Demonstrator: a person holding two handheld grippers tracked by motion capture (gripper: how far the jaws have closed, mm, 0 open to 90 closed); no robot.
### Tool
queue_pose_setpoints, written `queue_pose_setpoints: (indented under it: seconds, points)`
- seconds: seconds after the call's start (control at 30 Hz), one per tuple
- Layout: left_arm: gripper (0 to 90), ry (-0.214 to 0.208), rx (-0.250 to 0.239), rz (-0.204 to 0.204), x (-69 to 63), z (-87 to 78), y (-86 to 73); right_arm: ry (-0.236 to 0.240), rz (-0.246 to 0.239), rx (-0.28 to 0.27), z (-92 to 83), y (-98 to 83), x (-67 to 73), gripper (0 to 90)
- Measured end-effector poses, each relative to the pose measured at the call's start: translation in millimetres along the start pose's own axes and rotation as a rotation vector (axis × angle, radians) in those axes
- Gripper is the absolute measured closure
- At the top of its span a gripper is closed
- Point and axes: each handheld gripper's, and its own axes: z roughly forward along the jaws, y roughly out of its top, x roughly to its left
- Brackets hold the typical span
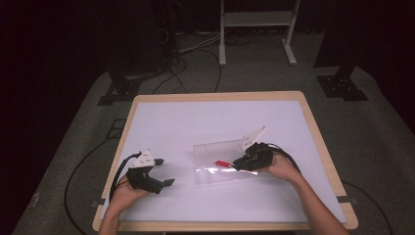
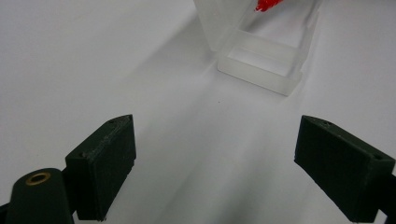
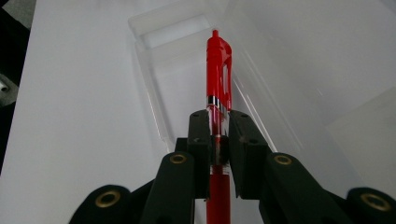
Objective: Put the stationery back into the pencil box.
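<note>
- Left claw [image 1: 169, 182], lower left of the high view: jaws wide apart, holding nothing, above the table [image 1: 166, 122].
- Clear plastic case [image 1: 220, 164], centre: light, slick, brittle.
- Red pen [image 3: 218, 74]: light, stiff, slippery; best gripped mid-barrel; over the case.
- Right claw [image 3: 218, 135]: clamped on the pen.
- No readable writing.

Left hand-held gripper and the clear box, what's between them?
Only bare white table separates the left hand-held gripper from the clear box, per the left gripper view.

On the table [image 1: 161, 122]: one red pen [image 3: 218, 70], one clear plastic case [image 1: 215, 149] with its lid open, and two grippers, left [image 1: 166, 182] and right [image 1: 236, 165].
</note>
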Motion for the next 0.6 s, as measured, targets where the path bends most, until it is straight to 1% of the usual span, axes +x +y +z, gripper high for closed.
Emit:
queue_pose_setpoints:
  seconds: [0.1,0.17,0.23,0.37,0.5,0.6]
  points:
    - [12.1,-0.008,-0.008,-0.005,-0.7,-0.5,0.8,-0.002,0.0,0.002,2.2,0.5,0.8,78.5]
    - [12.1,-0.011,-0.018,-0.005,-1.6,-1.1,2.2,-0.003,-0.009,0.004,3.2,0.7,1.0,78.5]
    - [12.1,-0.014,-0.021,-0.005,-1.9,-1.2,3.1,0.004,0.0,0.007,4.4,0.4,1.1,78.5]
    - [11.6,-0.015,-0.011,-0.008,-1.0,-0.4,2.1,0.011,0.003,0.014,5.7,-0.7,-0.2,78.5]
    - [11.3,-0.019,-0.02,-0.021,0.4,-1.3,1.6,0.016,0.012,0.012,6.7,-1.5,-1.0,78.4]
    - [11.1,-0.02,-0.017,-0.024,1.4,-1.1,0.2,0.015,0.013,0.019,8.0,-2.0,-2.3,78.3]
